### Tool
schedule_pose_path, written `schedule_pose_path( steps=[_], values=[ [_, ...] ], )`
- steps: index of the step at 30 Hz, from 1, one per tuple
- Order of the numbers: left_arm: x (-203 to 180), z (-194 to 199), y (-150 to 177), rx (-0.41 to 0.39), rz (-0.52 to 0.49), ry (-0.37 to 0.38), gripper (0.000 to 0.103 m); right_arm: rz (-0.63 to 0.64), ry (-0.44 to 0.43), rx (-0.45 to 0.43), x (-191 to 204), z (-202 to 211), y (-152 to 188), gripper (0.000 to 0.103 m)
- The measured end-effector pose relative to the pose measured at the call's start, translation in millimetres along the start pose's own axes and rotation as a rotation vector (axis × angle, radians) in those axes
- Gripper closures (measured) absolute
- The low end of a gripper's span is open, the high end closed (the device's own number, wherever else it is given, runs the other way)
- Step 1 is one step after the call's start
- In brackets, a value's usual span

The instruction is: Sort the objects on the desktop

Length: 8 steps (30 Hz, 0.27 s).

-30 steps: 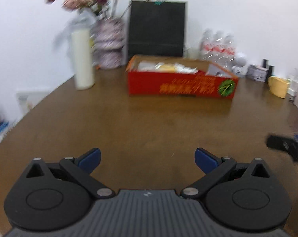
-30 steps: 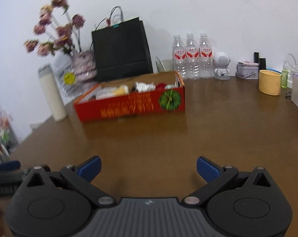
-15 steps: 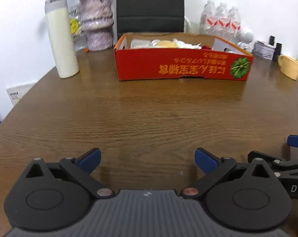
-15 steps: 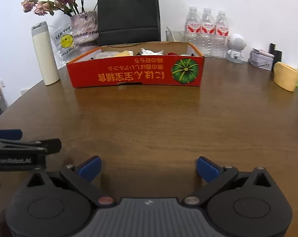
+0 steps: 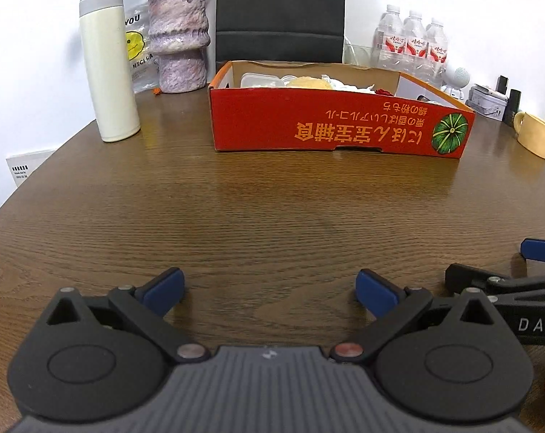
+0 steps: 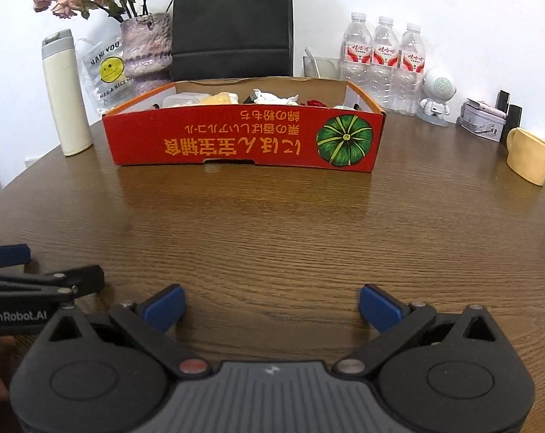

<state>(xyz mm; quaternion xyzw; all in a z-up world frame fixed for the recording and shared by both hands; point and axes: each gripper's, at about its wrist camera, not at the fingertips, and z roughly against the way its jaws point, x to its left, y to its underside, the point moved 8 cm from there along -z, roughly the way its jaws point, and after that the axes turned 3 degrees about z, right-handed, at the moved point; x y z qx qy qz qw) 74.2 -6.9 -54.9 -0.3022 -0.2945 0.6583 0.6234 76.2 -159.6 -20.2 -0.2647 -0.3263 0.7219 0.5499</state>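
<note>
A red cardboard box point(image 5: 341, 131) point(image 6: 243, 140) with a green pumpkin print stands at the far middle of the brown wooden table point(image 5: 272, 216). Inside it lie a clear plastic container point(image 6: 180, 101), a yellow item point(image 6: 218, 98), crumpled white paper point(image 6: 274, 97) and something red point(image 6: 313, 103). My left gripper point(image 5: 268, 290) is open and empty, low over the table near its front. My right gripper point(image 6: 270, 305) is open and empty beside it; its side shows at the right of the left wrist view point(image 5: 506, 288).
A white tumbler point(image 5: 108, 68), a purple vase with dried flowers point(image 5: 178, 39) and a black paper bag point(image 6: 232, 21) stand behind the box. Three water bottles point(image 6: 384, 61), a white robot figure point(image 6: 436, 97), a small tin point(image 6: 483, 124) and a yellow mug point(image 6: 530, 160) line the right.
Both grippers have dropped and levelled toward the table, side by side. The box now looms larger and squarer ahead. Both stay open.
</note>
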Motion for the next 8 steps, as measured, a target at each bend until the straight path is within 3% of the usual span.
schedule_pose_path(
  steps=[8],
  values=[
    [-1.2, 0.4, 0.3, -0.001, 0.002, 0.001, 0.0, -0.005, 0.006, 0.0, -0.2, -0.1, 0.0, 0.0]
  ],
)
